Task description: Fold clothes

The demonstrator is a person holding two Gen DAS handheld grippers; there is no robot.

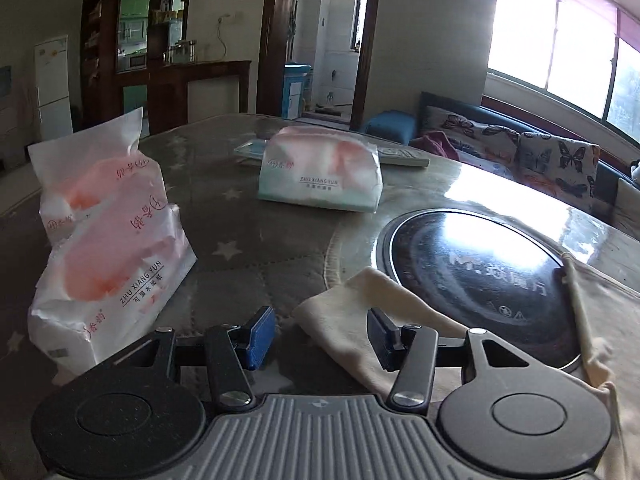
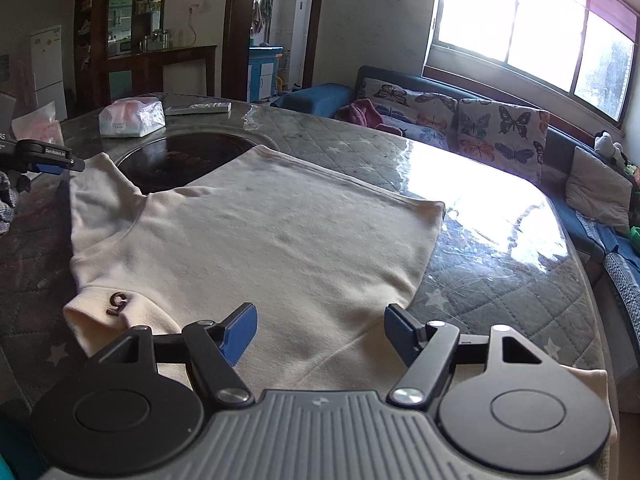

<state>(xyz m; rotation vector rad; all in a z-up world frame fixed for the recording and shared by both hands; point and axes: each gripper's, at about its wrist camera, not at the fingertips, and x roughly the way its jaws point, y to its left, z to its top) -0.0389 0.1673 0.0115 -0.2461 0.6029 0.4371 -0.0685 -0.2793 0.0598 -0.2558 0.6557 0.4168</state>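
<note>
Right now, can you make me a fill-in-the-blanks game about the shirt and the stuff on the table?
1. The cream shirt lies spread flat on the ____.
2. The right gripper has its blue fingers wide ____ above the shirt.
3. The small brown mark on the shirt's cuff looks like the letter ____.
4. One sleeve lies beside the round ____ cooktop.

Missing words: table; open; G; black
</note>
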